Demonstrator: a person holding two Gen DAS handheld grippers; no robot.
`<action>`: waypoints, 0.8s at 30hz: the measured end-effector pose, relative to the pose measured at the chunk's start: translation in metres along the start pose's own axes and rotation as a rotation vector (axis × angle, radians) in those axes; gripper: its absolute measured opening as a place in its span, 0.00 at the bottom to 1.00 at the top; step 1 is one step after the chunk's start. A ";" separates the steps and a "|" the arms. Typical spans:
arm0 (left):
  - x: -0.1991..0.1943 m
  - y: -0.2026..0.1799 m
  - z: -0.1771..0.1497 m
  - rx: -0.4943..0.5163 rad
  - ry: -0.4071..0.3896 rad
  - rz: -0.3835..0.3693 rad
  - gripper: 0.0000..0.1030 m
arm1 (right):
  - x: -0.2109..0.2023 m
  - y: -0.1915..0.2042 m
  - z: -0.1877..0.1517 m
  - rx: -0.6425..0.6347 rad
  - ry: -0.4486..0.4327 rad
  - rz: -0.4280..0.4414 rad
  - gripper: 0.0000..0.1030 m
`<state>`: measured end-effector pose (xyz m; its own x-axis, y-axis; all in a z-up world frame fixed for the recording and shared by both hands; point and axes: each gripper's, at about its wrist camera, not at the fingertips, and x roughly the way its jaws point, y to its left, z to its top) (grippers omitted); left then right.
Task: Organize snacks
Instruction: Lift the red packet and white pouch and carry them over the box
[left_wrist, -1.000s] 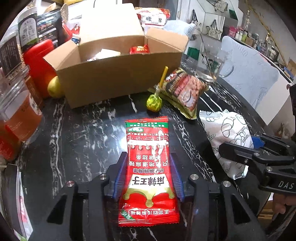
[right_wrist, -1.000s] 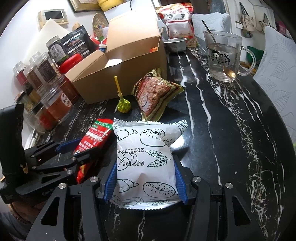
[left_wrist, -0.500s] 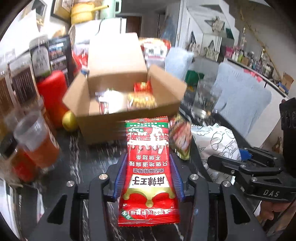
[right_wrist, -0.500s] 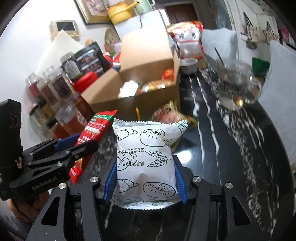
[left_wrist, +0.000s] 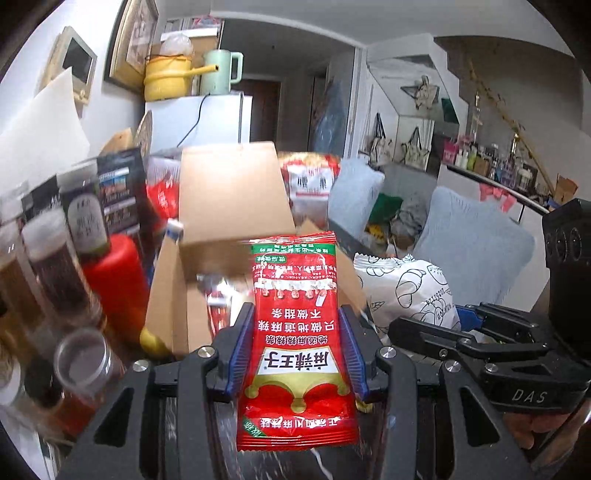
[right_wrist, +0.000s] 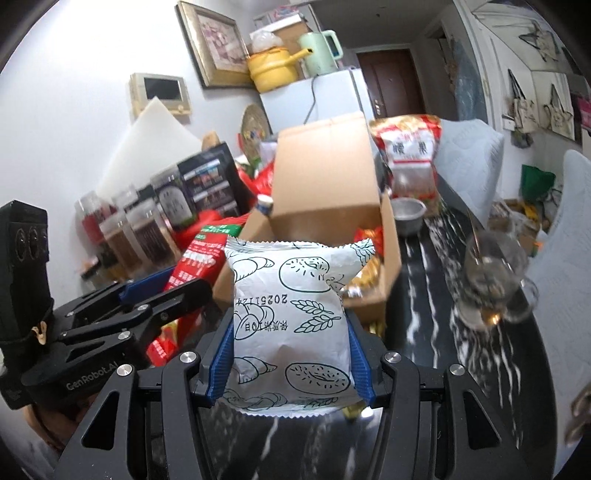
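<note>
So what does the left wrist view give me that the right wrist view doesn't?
Only the left wrist view shows the red packet's full printed face in the left tongs, and the red bottle beside the box.

Only the right wrist view shows the glass mug and the small metal bowl on the table.

Both show the open cardboard box, the white bread packet in the right tongs, and the jars.

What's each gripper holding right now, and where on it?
Left gripper clamps the red sachet by its side edges; right gripper clamps the white bread packet likewise.
</note>
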<state>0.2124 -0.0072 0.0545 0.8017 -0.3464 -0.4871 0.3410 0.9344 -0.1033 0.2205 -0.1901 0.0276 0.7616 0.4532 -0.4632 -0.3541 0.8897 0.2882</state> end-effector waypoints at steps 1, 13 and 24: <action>0.001 0.001 0.004 -0.001 -0.009 0.001 0.43 | 0.002 -0.001 0.007 0.001 -0.007 0.003 0.52; 0.034 0.033 0.060 -0.010 -0.099 0.048 0.43 | 0.041 -0.019 0.070 -0.031 -0.054 -0.010 0.52; 0.087 0.070 0.078 -0.056 -0.065 0.082 0.43 | 0.103 -0.027 0.101 0.000 -0.015 0.037 0.52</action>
<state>0.3448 0.0217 0.0726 0.8563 -0.2719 -0.4392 0.2468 0.9623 -0.1146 0.3634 -0.1735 0.0568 0.7561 0.4845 -0.4399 -0.3821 0.8726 0.3043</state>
